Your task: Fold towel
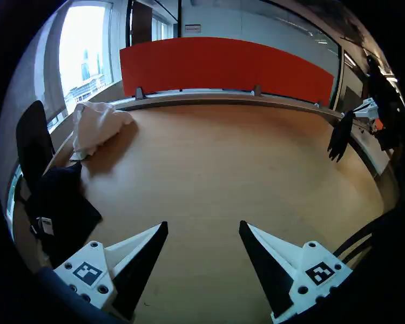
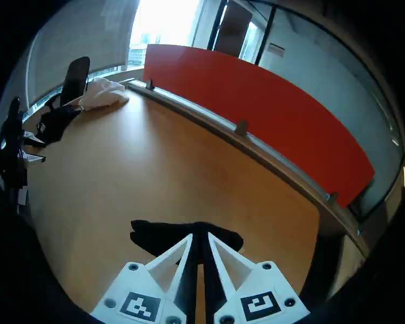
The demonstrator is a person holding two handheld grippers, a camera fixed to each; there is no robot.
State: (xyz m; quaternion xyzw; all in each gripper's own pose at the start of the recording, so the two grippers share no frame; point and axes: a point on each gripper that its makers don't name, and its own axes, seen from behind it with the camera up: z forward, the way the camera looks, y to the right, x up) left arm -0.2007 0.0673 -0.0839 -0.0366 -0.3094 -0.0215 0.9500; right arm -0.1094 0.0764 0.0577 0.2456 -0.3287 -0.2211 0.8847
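- Left gripper, in the left gripper view: two wedge-shaped white plastic fingers with black inner faces, spread wide apart with nothing between them, above a smooth wooden table
- Far off at the table's left edge lies the white towel, a soft crumpled heap, not folded
- Nearer on that side sits a dark bundle beside a black chair; its shape is hard to make out
- Along the table's far rim stands a flat red panel
- At the far right the right gripper, small and partly cut off, holds a limp black cloth that hangs down
- Right gripper view: the fingers are nearly together, clamped on the black cloth, which spreads dark and wrinkled past the tips; whether it touches the wood I cannot tell
- White towel is small here, at the far corner by the window, just beside the dark bundle
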